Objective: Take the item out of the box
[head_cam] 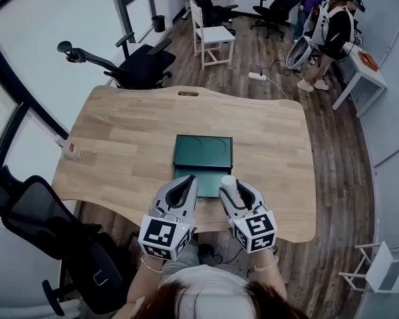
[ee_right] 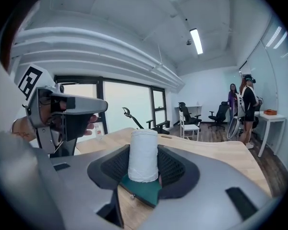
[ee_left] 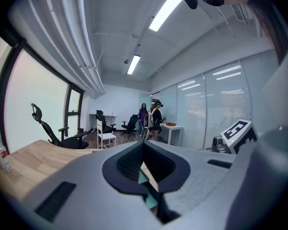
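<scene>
Grasps a white, rough-surfaced cylinder [ee_right: 143, 155] upright between the pads of the right gripper [head_cam: 231, 186], with the jaws spread wide and pressing its two sides. Hangs it over the near edge of the dark green flat box [head_cam: 186, 153]. Judges it lifted off its seat and not resting inside, though cannot tell from any view whether its lower end touches the green. Holds it upright, probably because a light, round thing can twist or slip out of a two-sided grip once tipped.

Finds the box open at the middle of the light wooden table [head_cam: 120, 131], toward the 6 o'clock edge, with two curved recesses showing in its far half.

Sets the left gripper [head_cam: 188, 180] at 7 o'clock of the box, jaws clenched tip to tip with nothing seen between them. Shows green just under the tips in the left gripper view. Reads as a brace, placed there so that the box does not ride up or slide with the item. Cannot tell whether the tips actually bear on the box.

Puts the right gripper at 5 o'clock of the box, just beside the left one, both reaching in from the person's side at 6 o'clock.

Judges the task near its end: calls only for carrying the cylinder clear and standing it on bare wood, perhaps at 3 o'clock of the box.
</scene>
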